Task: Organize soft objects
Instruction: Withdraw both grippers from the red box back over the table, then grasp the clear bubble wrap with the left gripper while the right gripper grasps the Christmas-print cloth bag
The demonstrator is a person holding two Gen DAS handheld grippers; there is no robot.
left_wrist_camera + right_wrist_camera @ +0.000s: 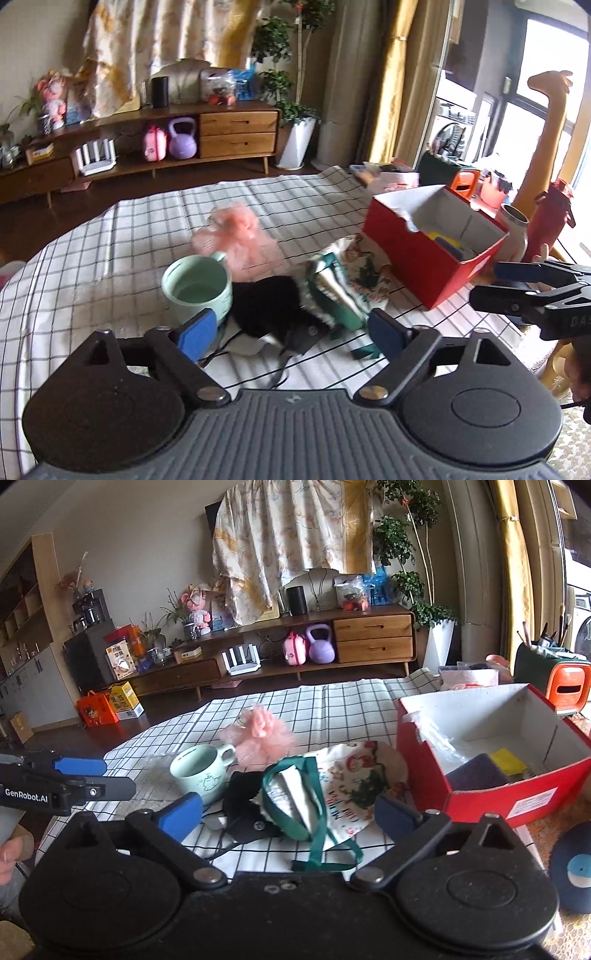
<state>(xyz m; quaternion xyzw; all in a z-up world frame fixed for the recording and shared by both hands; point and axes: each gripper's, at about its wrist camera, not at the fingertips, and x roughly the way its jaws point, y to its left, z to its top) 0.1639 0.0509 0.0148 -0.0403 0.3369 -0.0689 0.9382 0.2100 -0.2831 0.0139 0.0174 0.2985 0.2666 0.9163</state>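
We see a table under a white cloth with a thin dark grid, and the soft things lie in a loose heap near its middle: a crumpled black fabric piece with thin cords, a printed cloth bag with green ribbon straps touching it on the right, and a frilly pink mesh pouch just behind them. A pale green ceramic mug, glossy and round, stands touching the left side of the black fabric and sits close to our left gripper's left fingertip. Toward the table's right edge an open red cardboard box with a white inside holds a dark blue sponge and a yellow one; its near wall is just beside the bag. Our left gripper hangs over the heap with its blue-padded jaws spread wide and nothing pinched; our right gripper is likewise spread wide over the bag and black fabric, pressing on neither. Beyond the far edge stands a wooden sideboard.
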